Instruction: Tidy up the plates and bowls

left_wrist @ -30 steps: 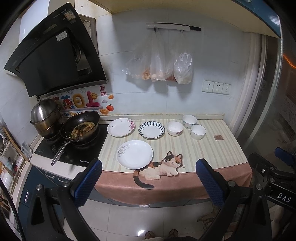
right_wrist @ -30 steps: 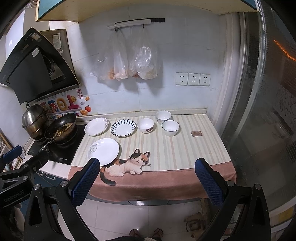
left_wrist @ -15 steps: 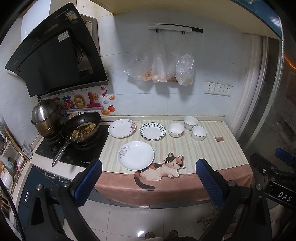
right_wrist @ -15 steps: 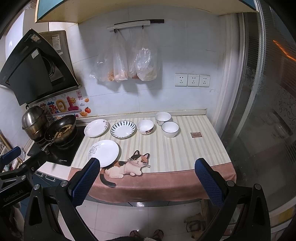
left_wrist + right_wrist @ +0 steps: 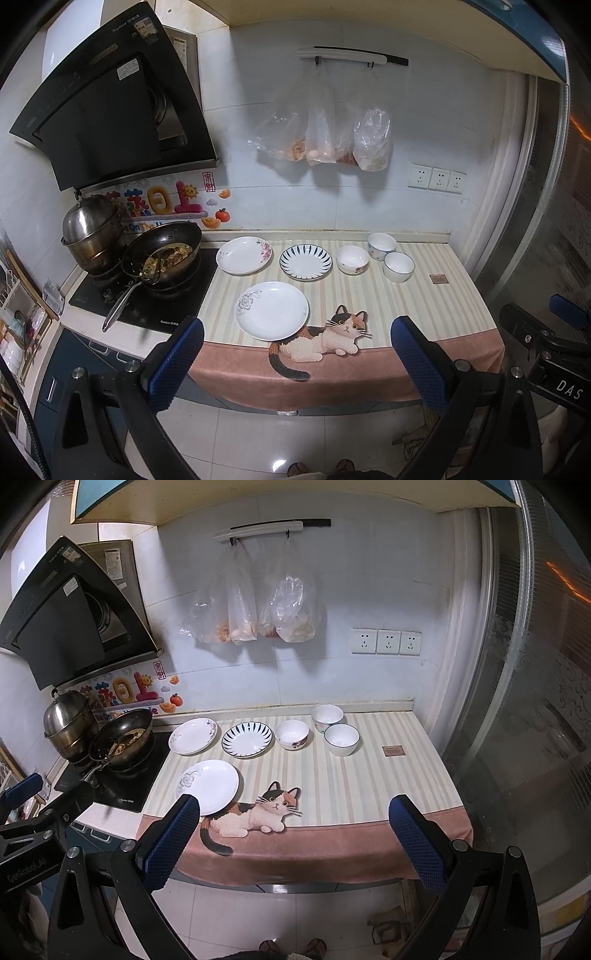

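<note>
On the striped counter cloth (image 5: 424,295) lie three plates: a white plate with a grey flower (image 5: 272,310) at the front, a pink-flowered plate (image 5: 243,254) and a blue-striped plate (image 5: 305,262) behind it. Three white bowls (image 5: 352,259) (image 5: 381,246) (image 5: 398,267) stand to the right. The same plates (image 5: 207,786) (image 5: 246,739) and bowls (image 5: 291,734) (image 5: 341,739) show in the right wrist view. My left gripper (image 5: 295,362) and right gripper (image 5: 293,842) are both open and empty, held back from the counter's front edge.
A wok with food (image 5: 162,254) and a steel pot (image 5: 90,232) sit on the stove at the left. A range hood (image 5: 110,107) hangs above. Plastic bags (image 5: 332,140) hang on the wall. A small brown square (image 5: 438,278) lies at the counter's right.
Both cameras have drifted slightly; the counter sits a little lower in the views. Nothing on the counter has moved and both grippers stay open.
</note>
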Tool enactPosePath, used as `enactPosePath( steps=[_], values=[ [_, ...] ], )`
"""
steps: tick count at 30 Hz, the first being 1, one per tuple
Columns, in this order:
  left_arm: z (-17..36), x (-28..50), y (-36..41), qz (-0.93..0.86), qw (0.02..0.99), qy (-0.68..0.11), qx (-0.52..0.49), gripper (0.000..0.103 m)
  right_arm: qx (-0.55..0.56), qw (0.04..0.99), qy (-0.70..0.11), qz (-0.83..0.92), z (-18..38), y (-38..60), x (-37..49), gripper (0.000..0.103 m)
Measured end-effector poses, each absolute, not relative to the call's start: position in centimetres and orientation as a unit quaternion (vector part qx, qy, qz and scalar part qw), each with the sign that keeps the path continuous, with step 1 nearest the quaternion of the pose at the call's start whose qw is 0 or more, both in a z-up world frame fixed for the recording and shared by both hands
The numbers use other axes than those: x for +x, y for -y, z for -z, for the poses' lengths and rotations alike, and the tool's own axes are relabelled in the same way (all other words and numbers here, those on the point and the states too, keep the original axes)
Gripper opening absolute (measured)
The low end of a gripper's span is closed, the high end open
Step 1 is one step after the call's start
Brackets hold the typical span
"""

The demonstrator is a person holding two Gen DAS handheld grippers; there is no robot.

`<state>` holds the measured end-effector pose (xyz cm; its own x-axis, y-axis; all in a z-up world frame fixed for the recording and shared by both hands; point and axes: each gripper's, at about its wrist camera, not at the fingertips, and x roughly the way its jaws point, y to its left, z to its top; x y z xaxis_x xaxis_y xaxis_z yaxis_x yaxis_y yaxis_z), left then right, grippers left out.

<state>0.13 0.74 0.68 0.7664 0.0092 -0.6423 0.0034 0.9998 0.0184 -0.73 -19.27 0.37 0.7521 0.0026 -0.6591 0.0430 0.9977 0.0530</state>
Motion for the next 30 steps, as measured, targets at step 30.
enactPosePath(
  steps=[30],
  values=[
    [12.6,15.3,-10.4,-0.074,0.906,-0.416,-0.025,0.103,0.098,0.874,-0.473,-0.053,15.4,16.8,16.4,0.103]
  ],
)
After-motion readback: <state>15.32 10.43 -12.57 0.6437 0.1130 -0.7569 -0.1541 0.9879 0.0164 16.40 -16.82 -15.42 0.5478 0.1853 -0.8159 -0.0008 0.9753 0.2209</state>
